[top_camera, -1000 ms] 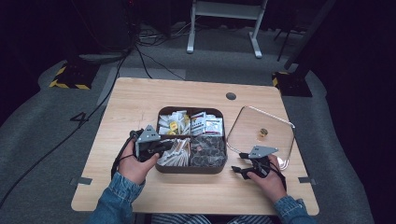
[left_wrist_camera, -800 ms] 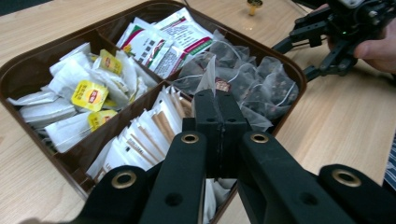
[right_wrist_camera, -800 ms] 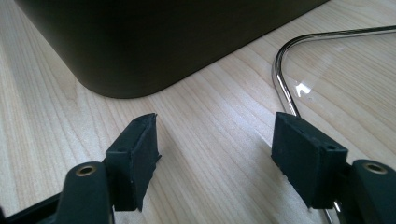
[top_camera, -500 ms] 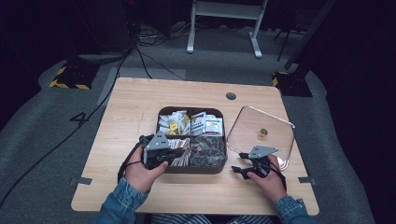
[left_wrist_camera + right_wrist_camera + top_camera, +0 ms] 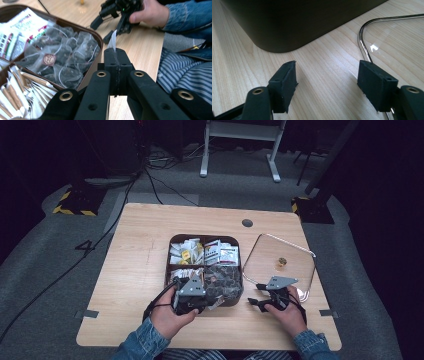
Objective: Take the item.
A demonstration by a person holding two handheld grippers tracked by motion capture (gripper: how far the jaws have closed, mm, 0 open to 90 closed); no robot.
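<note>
left gripper (image 5: 115, 53) pinched on thin white tag (image 5: 113, 41), frame centre, over box (image 5: 98, 40) rim | right gripper (image 5: 328, 82) wide, empty | risk: tag slips or tears, bag snags neighbours' strings

Pale wood table (image 5: 140, 250) w/ fine grain, showing a smooth matt finish. Dark brown tray (image 5: 294, 22) looking matt, poss. plastic. Clear glass lid (image 5: 397, 40) w/ shiny chrome metal rim, glinting. Tea bags (image 5: 67, 57) in sheer mesh; paper sachets (image 5: 22, 27) printed. Gripper pads (image 5: 284, 85) appearing as matt black rubber. Denim sleeve (image 5: 187, 15).
</note>
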